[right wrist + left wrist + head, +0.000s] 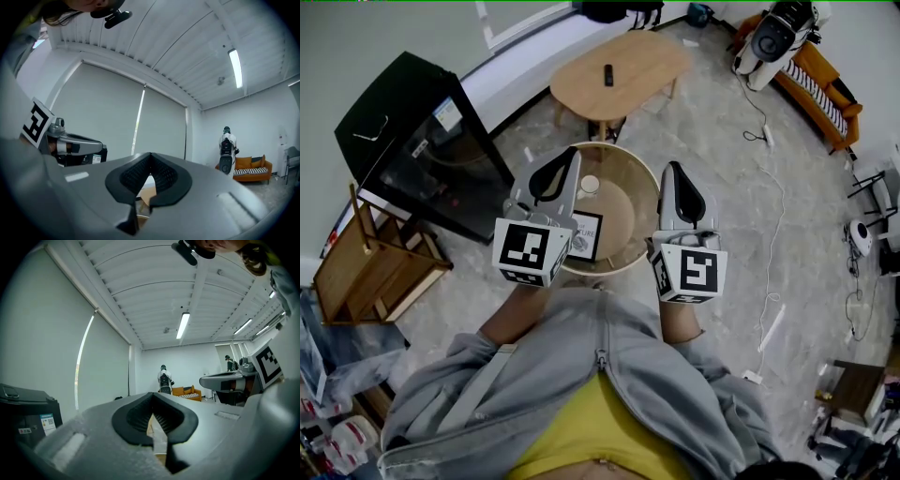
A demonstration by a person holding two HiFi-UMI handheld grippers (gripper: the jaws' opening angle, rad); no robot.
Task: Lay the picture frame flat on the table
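At the far left a black cabinet (422, 150) stands against the wall, and a wooden rack (375, 267) sits nearer, just beside it.

The person in a grey jacket holds both tools out level, high above a round desk (628, 258) of pale wood. The left hand-held gripper (569, 156) is clenched, and the left gripper view shows its dark ribbed pads (165, 418) closed tip to tip with nothing gripped between them.

The picture frame (589, 236) is on the near-left part of the round desk, down below the left hand-held gripper and well apart from it. From above, that gripper's body covers the frame's left edge. The frame shows a white face with a dark border, and I cannot tell whether it is upright, leaning or flat. A small white round object (590, 184) sits on the desk farther back, near the left gripper's tip.

The right hand-held gripper (672, 169) hovers over the desk's right rim, to the right of the frame and also well clear of it. It too is clenched on nothing, its pads (164, 178) meeting.

Beyond the round desk stands an oval desk (623, 66) with a black remote (607, 75) on it. An orange sofa (825, 89) is at the far right.
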